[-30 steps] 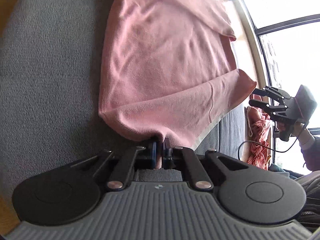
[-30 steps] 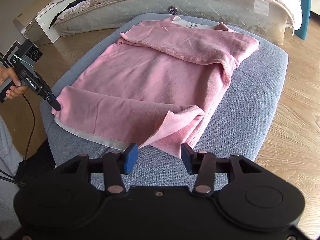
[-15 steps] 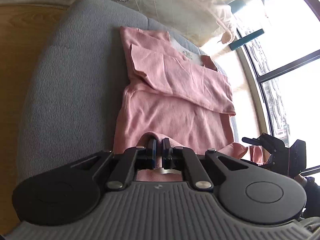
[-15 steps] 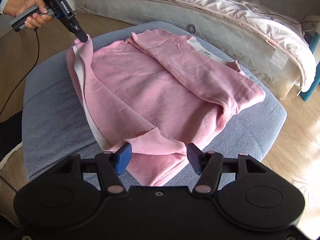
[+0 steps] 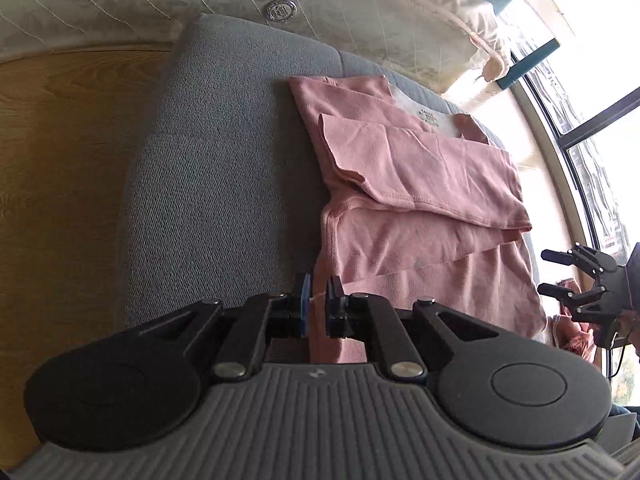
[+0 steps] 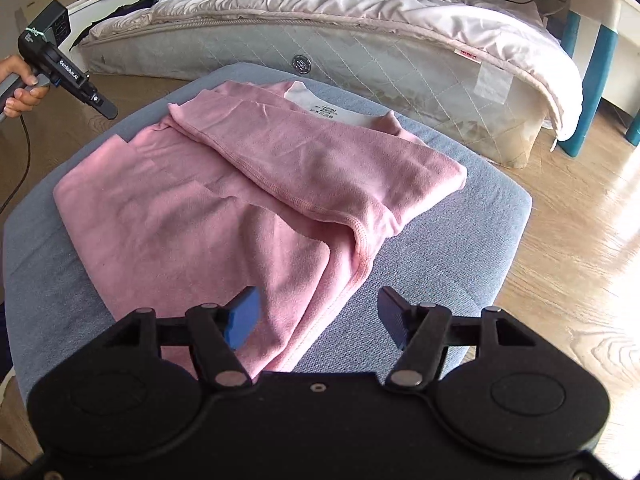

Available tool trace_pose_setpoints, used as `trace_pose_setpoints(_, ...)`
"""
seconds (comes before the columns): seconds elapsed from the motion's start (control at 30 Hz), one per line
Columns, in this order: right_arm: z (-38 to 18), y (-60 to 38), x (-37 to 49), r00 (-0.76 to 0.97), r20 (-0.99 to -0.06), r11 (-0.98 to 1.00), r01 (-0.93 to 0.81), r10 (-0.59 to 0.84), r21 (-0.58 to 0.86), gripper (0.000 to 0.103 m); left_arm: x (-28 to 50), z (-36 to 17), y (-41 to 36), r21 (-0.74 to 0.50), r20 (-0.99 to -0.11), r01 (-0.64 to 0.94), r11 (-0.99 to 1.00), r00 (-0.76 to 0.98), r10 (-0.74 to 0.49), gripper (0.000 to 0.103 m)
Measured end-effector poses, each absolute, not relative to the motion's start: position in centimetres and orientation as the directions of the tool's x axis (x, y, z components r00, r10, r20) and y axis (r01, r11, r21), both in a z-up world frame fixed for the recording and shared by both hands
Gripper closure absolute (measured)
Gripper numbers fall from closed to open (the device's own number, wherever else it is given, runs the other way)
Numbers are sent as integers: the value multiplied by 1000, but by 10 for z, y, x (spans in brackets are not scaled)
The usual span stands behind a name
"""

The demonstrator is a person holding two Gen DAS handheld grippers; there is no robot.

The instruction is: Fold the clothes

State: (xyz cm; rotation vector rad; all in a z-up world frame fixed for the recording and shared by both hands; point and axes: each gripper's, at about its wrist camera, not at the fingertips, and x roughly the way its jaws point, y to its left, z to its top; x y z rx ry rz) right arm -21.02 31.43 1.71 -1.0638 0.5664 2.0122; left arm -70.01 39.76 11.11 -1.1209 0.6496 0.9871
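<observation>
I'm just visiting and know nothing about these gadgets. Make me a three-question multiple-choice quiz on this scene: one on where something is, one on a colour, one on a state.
1. Where does the shirt lie?
A. on the wooden floor
B. on the grey cushion
C. on the mattress

2. What colour is the shirt?
A. pink
B. green
C. white

3. How do the right gripper's jaws stand?
A. clamped on the shirt
B. apart, gripping nothing
C. clamped on a cable

Answers:
1. B, since grey cushion shows all round the shirt, with the mattress behind it.
2. A, as the cloth is pink in both views; only the neck label is white.
3. B, because the blue pads stand wide apart and still opening, above the shirt's near edge without pressing it.
</observation>
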Motion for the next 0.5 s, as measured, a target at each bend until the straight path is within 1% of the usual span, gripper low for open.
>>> trace_pose_setpoints(0.1, 12, 315, -213, -374, -837, -599, -798, 399, 71, 36, -688, 106, 387, -398, -858, -900, 178, 434, 275, 91)
trace_pose_setpoints(0.17, 9, 314, -218, -378, -841, -609, -789, 388, 74, 36, -679, 103, 381, -357, -873, -903, 240, 414, 257, 84)
trace_pose_setpoints(0.23, 7, 315, -222, -379, -840, -617, -784, 388, 69, 36, -672, 101, 376, -318, -885, -903, 289, 392, 251, 61)
trace_pose_setpoints(0.3, 7, 316, -224, -388, -836, -615, -784, 389, 78, 36, -666, 98, 373, -291, -890, -902, 319, 377, 255, 51)
trace_pose_setpoints(0.37, 7, 319, -226, -408, -828, -603, -790, 385, 109, 36, -662, 96, 372, -273, -895, -903, 333, 365, 257, 50)
trace_pose_setpoints(0.43, 5, 323, -230, -415, -826, -597, -793, 381, 122, 39, -659, 93, 374, -257, -898, -910, 326, 349, 268, 50)
trace_pose_setpoints(0.47, 4, 323, -232, -412, -829, -601, -791, 379, 119, 43, -658, 92, 375, -249, -898, -914, 320, 342, 277, 50)
trace_pose_setpoints(0.5, 1, 325, -235, -405, -835, -607, -787, 373, 112, 45, -657, 91, 376, -241, -898, -918, 314, 333, 286, 50)
